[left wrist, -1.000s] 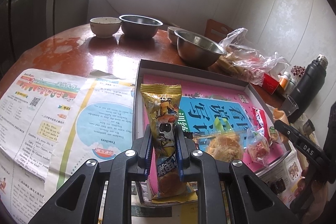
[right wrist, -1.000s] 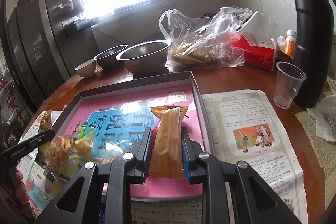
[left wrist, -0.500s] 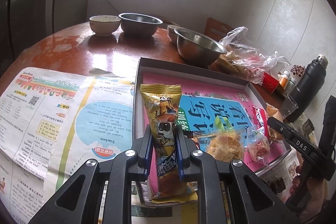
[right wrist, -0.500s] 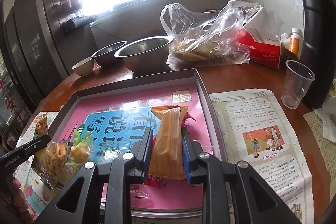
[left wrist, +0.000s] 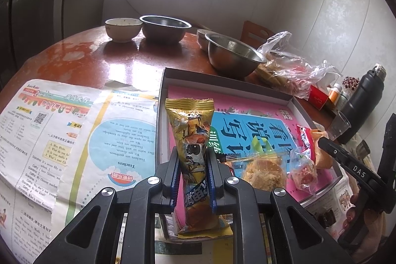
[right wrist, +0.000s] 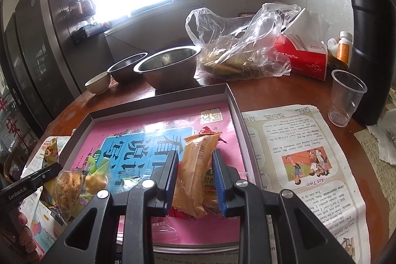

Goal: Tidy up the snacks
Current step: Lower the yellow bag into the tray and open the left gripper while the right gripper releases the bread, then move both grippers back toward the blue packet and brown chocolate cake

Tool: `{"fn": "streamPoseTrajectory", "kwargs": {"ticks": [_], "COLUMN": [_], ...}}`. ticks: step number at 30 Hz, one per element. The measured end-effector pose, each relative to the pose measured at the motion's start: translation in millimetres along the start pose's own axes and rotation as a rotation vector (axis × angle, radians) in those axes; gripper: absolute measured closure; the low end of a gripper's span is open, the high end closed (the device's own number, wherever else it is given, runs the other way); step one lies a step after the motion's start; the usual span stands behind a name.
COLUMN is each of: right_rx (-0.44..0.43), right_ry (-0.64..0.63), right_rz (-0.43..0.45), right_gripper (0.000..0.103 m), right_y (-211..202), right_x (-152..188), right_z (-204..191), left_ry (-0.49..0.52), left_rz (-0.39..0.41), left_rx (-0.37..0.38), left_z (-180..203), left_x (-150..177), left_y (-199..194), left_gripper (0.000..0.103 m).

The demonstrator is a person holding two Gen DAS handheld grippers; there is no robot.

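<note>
Both crinkly foil snack pkts: yellow packet (left wrist: 191,140) pinched, orange packet (right wrist: 195,172) loosening.

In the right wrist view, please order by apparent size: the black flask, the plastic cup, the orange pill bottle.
1. black flask, partly cut off by the frame
2. plastic cup
3. orange pill bottle, farther back and partly hidden, so true size is unsure

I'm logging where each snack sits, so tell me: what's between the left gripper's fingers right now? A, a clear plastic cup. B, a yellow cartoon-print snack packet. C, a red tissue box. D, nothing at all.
B: the left gripper is clamped on the yellow snack packet, which stands up between its blue pads.
</note>
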State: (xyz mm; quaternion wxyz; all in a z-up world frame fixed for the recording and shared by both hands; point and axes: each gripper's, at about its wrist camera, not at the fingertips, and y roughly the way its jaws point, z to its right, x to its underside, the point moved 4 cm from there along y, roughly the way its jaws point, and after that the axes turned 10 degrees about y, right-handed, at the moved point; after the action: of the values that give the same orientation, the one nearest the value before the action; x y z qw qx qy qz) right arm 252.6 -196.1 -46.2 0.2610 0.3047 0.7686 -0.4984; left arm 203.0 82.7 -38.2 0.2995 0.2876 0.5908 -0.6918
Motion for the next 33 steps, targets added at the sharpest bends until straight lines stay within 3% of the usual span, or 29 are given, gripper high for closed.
{"fn": "streamPoseTrajectory", "kwargs": {"ticks": [15, 23, 28, 33], "right_rx": [0.0, -0.001, 0.005, 0.007], "right_ry": [0.004, 0.014, 0.017, 0.017], "right_rz": [0.028, 0.033, 0.039, 0.042], "right_gripper": [0.058, 0.05, 0.044, 0.042], "right_y": [-18, -24, -27, -30], "right_x": [2, 4, 4, 4], "right_z": [-1, 0, 0, 1], "left_ry": [0.006, 0.006, -0.002, 0.004], "left_rz": [-0.004, 0.005, 0.011, 0.014], "left_rx": [0.006, 0.008, 0.011, 0.012], "left_z": [3, 4, 4, 7], "left_x": [0, -1, -3, -6], "left_y": [-1, -5, -10, -16], "left_gripper": [0.069, 0.058, 0.046, 0.04]}}
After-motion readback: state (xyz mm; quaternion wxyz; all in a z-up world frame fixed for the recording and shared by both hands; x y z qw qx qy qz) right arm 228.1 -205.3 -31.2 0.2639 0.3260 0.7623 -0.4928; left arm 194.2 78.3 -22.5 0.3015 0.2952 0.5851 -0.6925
